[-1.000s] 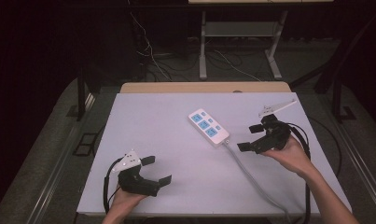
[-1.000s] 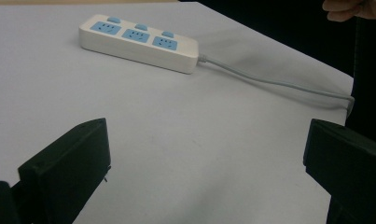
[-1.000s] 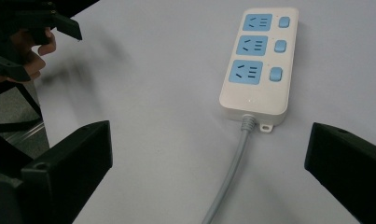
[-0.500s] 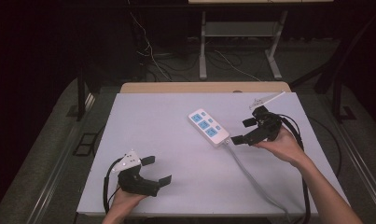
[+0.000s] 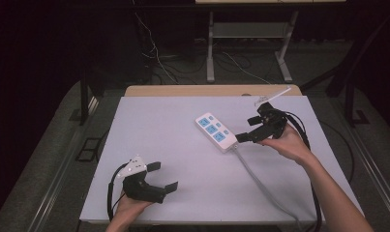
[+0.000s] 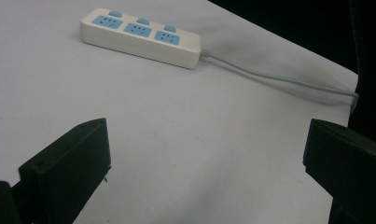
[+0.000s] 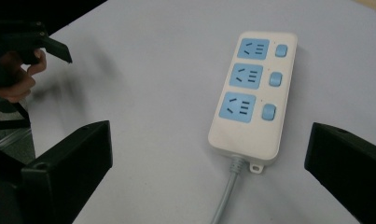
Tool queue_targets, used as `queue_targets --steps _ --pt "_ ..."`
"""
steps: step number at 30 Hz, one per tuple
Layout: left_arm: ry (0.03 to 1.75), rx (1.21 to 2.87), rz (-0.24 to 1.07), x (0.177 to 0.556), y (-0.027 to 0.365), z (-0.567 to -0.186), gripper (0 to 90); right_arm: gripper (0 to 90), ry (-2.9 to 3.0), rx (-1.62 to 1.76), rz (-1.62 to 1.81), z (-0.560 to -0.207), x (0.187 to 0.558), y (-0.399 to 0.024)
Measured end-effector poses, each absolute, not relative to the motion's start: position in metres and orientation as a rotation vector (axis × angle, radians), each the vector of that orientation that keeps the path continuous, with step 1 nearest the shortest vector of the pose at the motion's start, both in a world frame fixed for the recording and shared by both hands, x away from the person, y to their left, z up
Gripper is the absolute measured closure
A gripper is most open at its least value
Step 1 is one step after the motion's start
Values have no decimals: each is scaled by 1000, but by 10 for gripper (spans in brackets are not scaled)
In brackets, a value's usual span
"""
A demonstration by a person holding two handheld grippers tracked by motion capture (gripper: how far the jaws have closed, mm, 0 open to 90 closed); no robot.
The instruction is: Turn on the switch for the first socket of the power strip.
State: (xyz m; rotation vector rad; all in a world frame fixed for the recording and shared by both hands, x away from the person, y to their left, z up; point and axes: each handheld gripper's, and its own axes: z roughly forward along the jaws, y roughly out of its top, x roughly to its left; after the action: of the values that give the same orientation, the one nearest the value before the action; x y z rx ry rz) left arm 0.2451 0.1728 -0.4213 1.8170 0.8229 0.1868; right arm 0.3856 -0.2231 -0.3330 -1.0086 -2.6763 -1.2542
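Note:
A white power strip (image 5: 217, 132) with three blue sockets and blue switches lies flat near the middle of the white table top (image 5: 173, 121). Its grey cable (image 5: 261, 185) runs to the front right edge. My right gripper (image 5: 247, 129) hovers open just right of the strip's cable end, nothing between its jaws. In the right gripper view the strip (image 7: 253, 93) lies ahead between the wide jaws of that gripper (image 7: 204, 163). My left gripper (image 5: 162, 176) rests open near the front left. In its own view it (image 6: 206, 158) faces the strip (image 6: 139, 35) from a distance.
A wooden strip (image 5: 202, 90) borders the table's far edge. A thin clear rod-like piece (image 5: 272, 94) lies at the far right corner. Beyond the table are a dark floor, loose cables (image 5: 154, 58) and a metal stand (image 5: 246, 34).
My right gripper has moved left and slightly away from me, closing in on the strip's cable end. The left gripper and the strip have stayed put.

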Motion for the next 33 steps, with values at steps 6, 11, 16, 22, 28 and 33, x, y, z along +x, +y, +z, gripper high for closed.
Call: queue_targets --steps 6,11,16,22,28,33 --pt "818 1812 185 245 173 -421 0 4 -2681 -1014 -1251 -330 396 -215" --pt "816 1811 183 245 173 -421 0 4 -2664 -1038 -1247 -330 405 -211" --pt "814 1810 182 246 172 -421 0 4 -2653 -1062 -1250 -330 413 -208" --pt "814 1809 181 245 173 -421 0 4 -2637 -1099 -1267 -330 421 -205" --pt "813 1811 178 246 172 -421 0 11 -2640 -1125 -1261 -333 427 -203" --pt "805 1813 176 246 171 -421 0 190 -2659 -1113 -1289 -335 431 -203"
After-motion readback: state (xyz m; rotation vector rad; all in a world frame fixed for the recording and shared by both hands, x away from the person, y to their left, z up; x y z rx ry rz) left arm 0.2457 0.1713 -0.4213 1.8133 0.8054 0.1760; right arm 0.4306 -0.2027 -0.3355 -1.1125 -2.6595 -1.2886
